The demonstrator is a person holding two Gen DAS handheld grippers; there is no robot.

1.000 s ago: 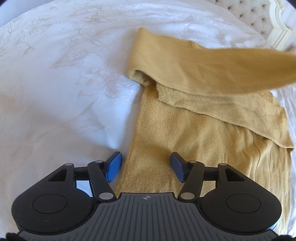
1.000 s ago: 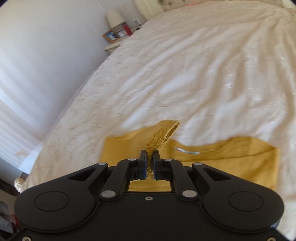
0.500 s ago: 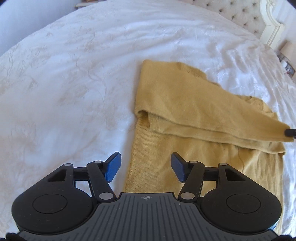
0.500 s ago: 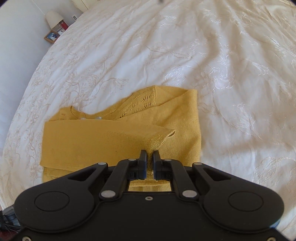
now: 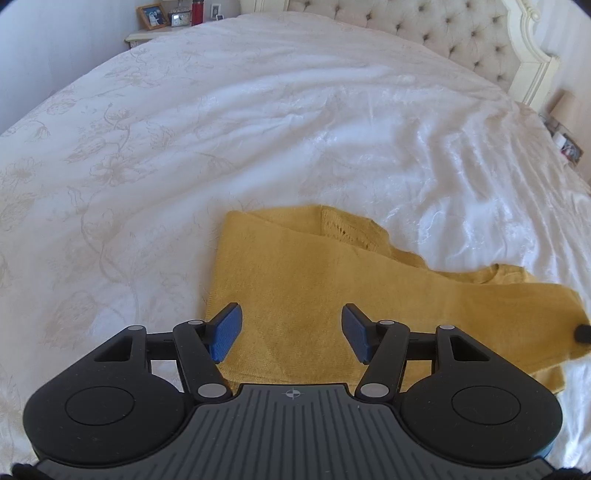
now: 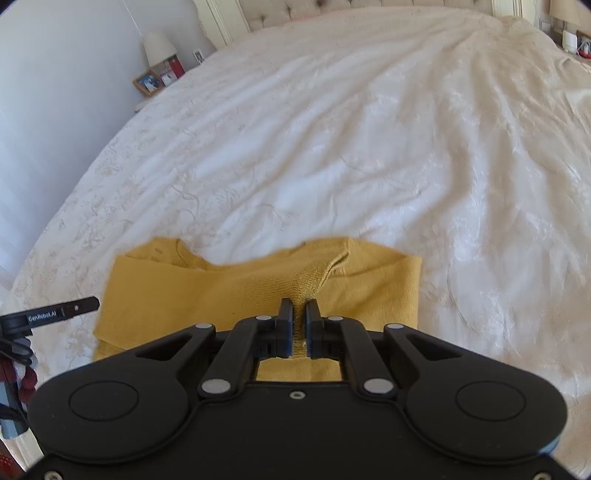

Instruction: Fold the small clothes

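Sleeve (image 5: 461, 291) now laid flat; right claw (image 6: 298, 314) clamps knit.

Sweater (image 6: 258, 291) hem hidden (behind tongs (image 6: 299, 314)).

A home bedroom, apparently: white bedspread (image 5: 258, 129), tufted headboard (image 5: 424, 33), nightstand (image 5: 147, 35) with framed photo (image 5: 152, 16).

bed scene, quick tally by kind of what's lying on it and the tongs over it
yellow sweater: 1
tongs: 2, the left tongs open, the right tongs shut on the sweater's sleeve
white bedspread: 1
total: 4
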